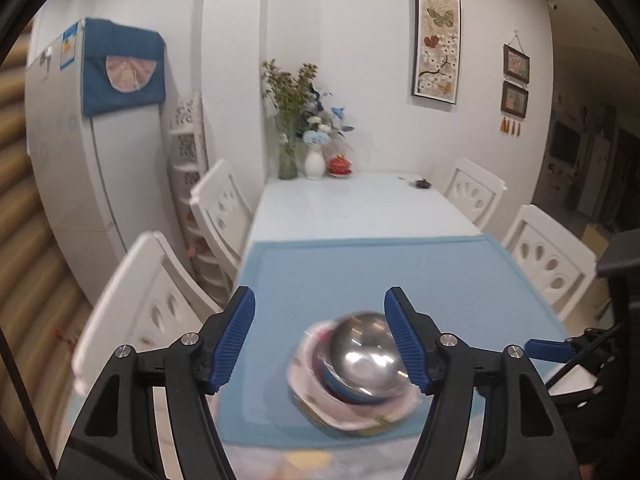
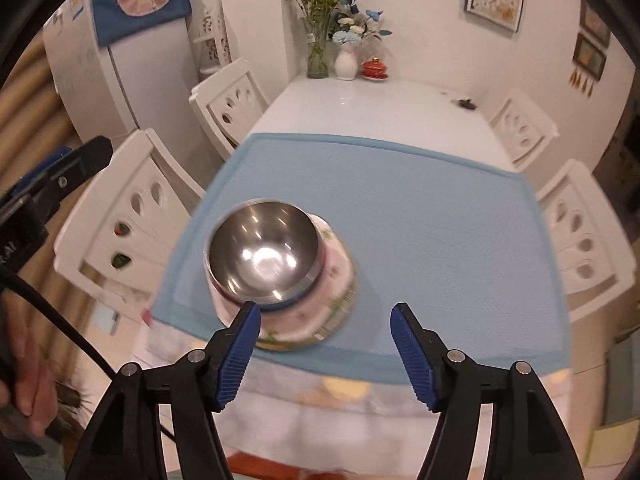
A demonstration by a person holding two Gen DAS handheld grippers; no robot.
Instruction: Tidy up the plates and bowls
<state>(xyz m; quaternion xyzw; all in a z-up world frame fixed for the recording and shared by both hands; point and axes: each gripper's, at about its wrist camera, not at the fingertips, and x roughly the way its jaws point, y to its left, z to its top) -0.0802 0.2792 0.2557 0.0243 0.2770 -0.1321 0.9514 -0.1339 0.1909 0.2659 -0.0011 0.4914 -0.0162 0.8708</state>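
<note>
A shiny steel bowl (image 1: 366,354) (image 2: 262,252) sits on top of a stack, over a blue-rimmed bowl (image 1: 340,390) and a white flowered plate (image 1: 320,408) (image 2: 320,312). The stack rests on the blue mat (image 1: 400,276) (image 2: 420,220) near the table's front edge. My left gripper (image 1: 320,312) hangs open above and in front of the stack, with nothing between its blue pads (image 1: 236,340). My right gripper (image 2: 325,324) is also open and empty, with the stack below and to the left of its gap. In the left wrist view the right gripper's blue pad (image 1: 548,350) shows at the right edge.
White chairs (image 1: 160,312) (image 2: 580,240) line both sides of the table. At the far end stand a vase of flowers (image 1: 290,128) (image 2: 318,20), a white vase (image 1: 315,162) and a red lidded bowl (image 1: 340,166) (image 2: 375,69). A fridge (image 1: 92,160) stands at the left. A small dark object (image 1: 422,184) lies far right.
</note>
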